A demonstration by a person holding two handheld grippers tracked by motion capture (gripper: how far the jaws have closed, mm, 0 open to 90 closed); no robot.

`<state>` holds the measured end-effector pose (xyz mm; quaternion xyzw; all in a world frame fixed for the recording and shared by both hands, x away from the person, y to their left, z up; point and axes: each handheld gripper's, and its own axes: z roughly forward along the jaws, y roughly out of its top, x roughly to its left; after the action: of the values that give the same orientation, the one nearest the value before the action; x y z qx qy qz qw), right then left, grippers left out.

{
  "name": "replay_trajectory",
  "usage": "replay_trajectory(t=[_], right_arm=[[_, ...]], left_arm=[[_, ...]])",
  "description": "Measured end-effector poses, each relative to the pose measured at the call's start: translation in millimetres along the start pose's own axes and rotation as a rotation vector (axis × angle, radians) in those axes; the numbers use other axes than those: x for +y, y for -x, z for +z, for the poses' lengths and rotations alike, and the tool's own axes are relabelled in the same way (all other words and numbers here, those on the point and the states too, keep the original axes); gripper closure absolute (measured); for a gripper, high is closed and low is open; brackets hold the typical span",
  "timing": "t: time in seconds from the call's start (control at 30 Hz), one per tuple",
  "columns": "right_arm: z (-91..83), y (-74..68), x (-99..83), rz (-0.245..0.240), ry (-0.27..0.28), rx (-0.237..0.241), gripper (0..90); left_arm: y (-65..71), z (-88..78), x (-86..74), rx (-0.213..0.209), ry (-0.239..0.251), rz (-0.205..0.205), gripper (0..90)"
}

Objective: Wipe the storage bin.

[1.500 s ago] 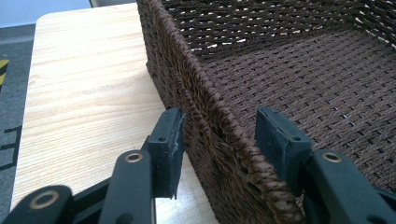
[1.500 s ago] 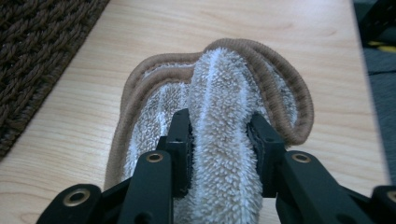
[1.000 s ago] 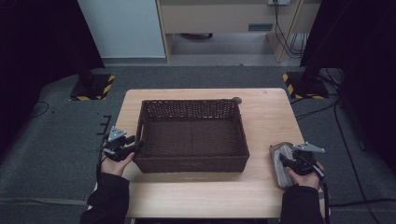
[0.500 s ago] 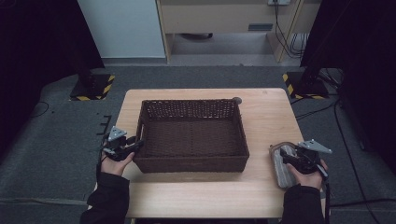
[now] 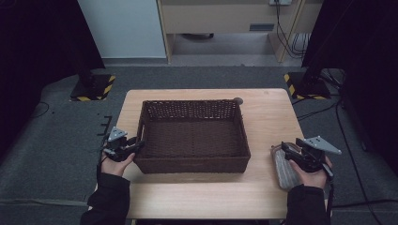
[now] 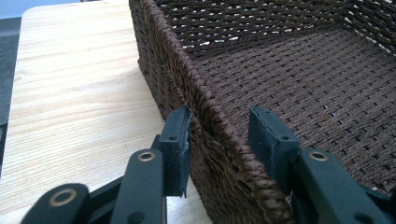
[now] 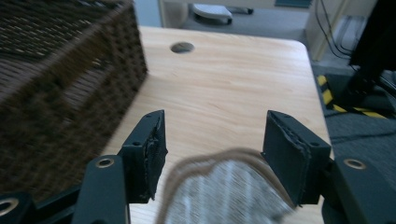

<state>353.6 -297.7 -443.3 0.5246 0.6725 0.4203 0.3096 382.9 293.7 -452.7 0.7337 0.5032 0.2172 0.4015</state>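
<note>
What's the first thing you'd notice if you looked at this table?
The big brown wicker basket in the middle of the wooden table. The left gripper straddles its left wall, one jaw outside and one inside. At the table's right edge a grey, tan-edged pad lies under the right gripper, whose jaws stand open over it.

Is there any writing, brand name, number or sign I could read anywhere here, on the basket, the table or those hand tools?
None: no readable text in any view.
The woven basket, the wooden table and the striped grey cloth carry no lettering.
The yellow-and-black hazard stripes on the stand bases on the floor are a warning pattern, not words.
The light panel on the cabinet at the back is too small and blurred to read.
</note>
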Motion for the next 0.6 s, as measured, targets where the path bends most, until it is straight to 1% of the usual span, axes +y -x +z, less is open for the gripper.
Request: replay_trajectory(t=[0.07, 0.13, 0.23, 0.27, 0.33, 0.43, 0.53, 0.6], right_arm=[[-0.4, -4.1, 3.7, -0.004, 0.004, 0.017, 40.4], [-0.2, -8.6, 7.0, -0.003, 0.004, 0.045, 41.9], [1.0, -14.7, 11.8, -0.015, 0.006, 0.079, 43.9], [1.6, -15.8, 12.9, -0.016, 0.01, 0.082, 44.6], [3.1, -19.1, 16.6, -0.017, 0.013, 0.104, 45.6], [6.7, -26.6, 21.8, -0.02, 0.024, 0.119, 47.5], [9.6, -34.2, 26.4, -0.037, 0.018, 0.147, 49.7], [11.9, -38.1, 29.8, -0.048, 0.017, 0.157, 50.7]], left_arm=[[0.1, 0.0, 0.0, 0.0, 0.001, 0.001, 58.5], [0.3, -0.1, 0.1, -0.002, 0.0, 0.004, 58.9], [0.1, -0.1, 0.0, -0.004, 0.001, 0.001, 58.6], [0.3, -0.1, 0.1, -0.003, 0.001, 0.002, 58.6], [0.8, -0.2, 0.3, 0.001, 0.002, 0.005, 58.2], [0.7, -0.7, 0.6, 0.007, 0.002, 0.009, 56.3], [0.7, -0.7, 0.9, 0.01, 0.003, 0.011, 55.2], [0.8, -0.9, 1.0, 0.011, 0.005, 0.012, 53.9]])
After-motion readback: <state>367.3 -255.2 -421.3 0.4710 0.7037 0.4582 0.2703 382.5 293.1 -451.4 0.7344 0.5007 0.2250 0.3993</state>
